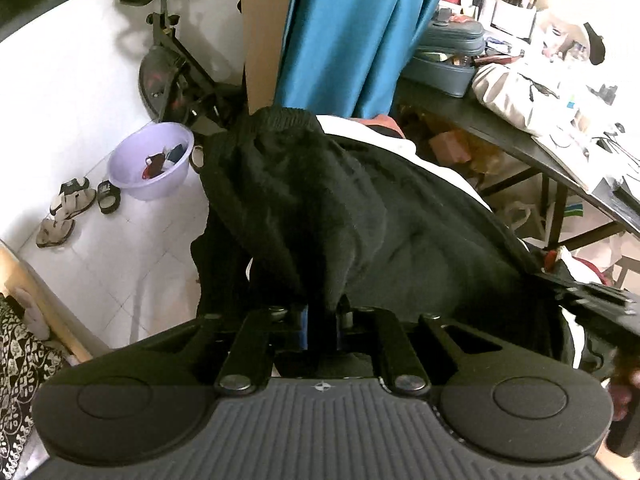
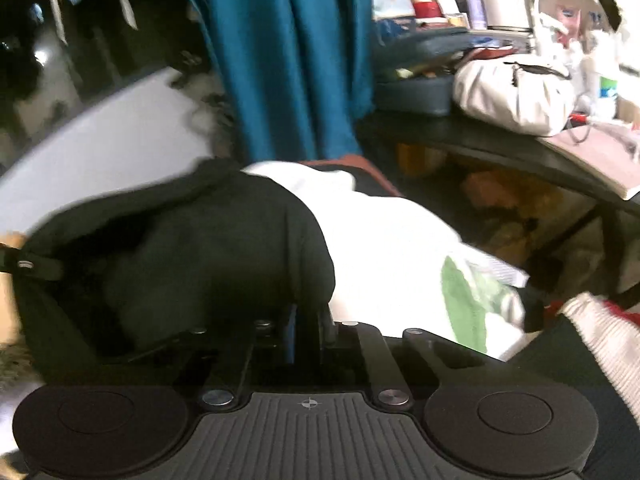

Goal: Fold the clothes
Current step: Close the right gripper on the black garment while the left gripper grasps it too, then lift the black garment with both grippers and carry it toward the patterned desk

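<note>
A black garment (image 1: 360,216) with a ribbed waistband hangs and drapes ahead of my left gripper (image 1: 324,312), which is shut on a bunch of its cloth. In the right wrist view the same black garment (image 2: 200,248) bulges over my right gripper (image 2: 308,320), which is shut on its edge. The garment lies over a white cloth (image 2: 384,240) with a green patch. The other gripper's black body (image 1: 596,304) shows at the right edge of the left wrist view. The fingertips of both grippers are hidden by cloth.
A blue curtain (image 1: 352,28) hangs behind. A cluttered black desk (image 1: 500,136) with a white bag (image 2: 516,92) stands at the right. On the white tiled floor are a lilac basin (image 1: 152,164), sandals (image 1: 68,208) and an exercise bike (image 1: 172,64).
</note>
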{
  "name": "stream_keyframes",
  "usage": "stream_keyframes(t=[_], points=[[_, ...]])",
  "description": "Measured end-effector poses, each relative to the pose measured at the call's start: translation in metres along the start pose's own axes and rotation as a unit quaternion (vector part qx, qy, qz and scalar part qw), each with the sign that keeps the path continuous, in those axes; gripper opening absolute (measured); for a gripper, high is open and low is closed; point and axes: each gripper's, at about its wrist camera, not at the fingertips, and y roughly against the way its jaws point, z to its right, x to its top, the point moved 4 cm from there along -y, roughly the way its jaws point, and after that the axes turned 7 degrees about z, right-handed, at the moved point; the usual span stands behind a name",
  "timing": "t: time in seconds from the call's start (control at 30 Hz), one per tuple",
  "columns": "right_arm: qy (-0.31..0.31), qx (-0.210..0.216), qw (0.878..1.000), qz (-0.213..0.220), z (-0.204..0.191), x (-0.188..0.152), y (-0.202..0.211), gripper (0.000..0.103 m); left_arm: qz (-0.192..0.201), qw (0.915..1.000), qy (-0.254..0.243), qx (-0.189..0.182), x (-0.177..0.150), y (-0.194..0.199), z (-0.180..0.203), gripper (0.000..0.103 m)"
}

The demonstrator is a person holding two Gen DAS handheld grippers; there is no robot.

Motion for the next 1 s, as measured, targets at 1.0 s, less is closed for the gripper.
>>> stream_keyframes(t=[1.0], points=[[-0.153,0.155,0.947,0.236,-0.066,0.155,0.144,0.008,0.226,0.9663,0.056,-0.110,0.038,0.159,-0.045,0.011]])
